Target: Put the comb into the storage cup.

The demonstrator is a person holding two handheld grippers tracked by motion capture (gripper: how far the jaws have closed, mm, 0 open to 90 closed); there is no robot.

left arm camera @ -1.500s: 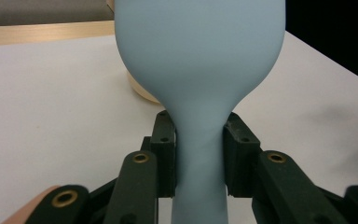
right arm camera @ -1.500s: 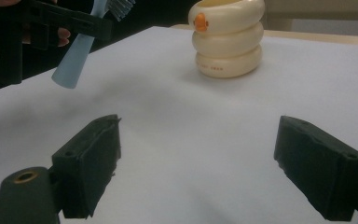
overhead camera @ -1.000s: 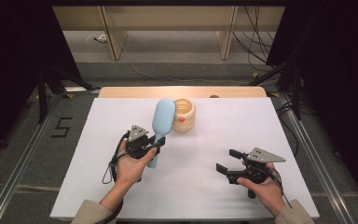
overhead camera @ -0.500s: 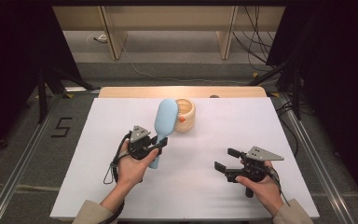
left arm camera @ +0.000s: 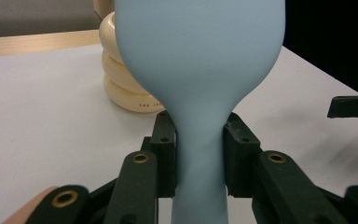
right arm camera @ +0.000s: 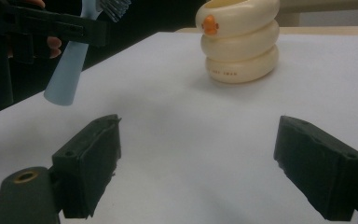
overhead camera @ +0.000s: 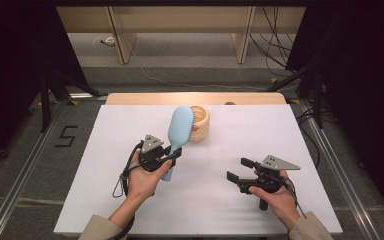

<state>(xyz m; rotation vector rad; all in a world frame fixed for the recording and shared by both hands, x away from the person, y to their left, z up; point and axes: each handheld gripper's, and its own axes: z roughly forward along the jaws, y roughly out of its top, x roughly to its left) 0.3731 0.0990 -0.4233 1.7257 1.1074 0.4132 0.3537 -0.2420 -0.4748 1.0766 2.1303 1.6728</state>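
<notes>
Each hand is carrying a black two-jaw gripper. The left gripper (overhead camera: pixel 174 154) and the right gripper (overhead camera: pixel 239 169) are each wearing a grey three-cornered plate on top, dotted with small dark fasteners. A black cable (overhead camera: pixel 122 179) is looping out at the 7 o'clock side of the left unit. Rectangular black pads (right arm camera: pixel 93 163) are showing scuffed edges, and brass-coloured rivets are sitting in the linkage arms. Beige sleeves (overhead camera: pixel 98 229) are covering both forearms.
</notes>
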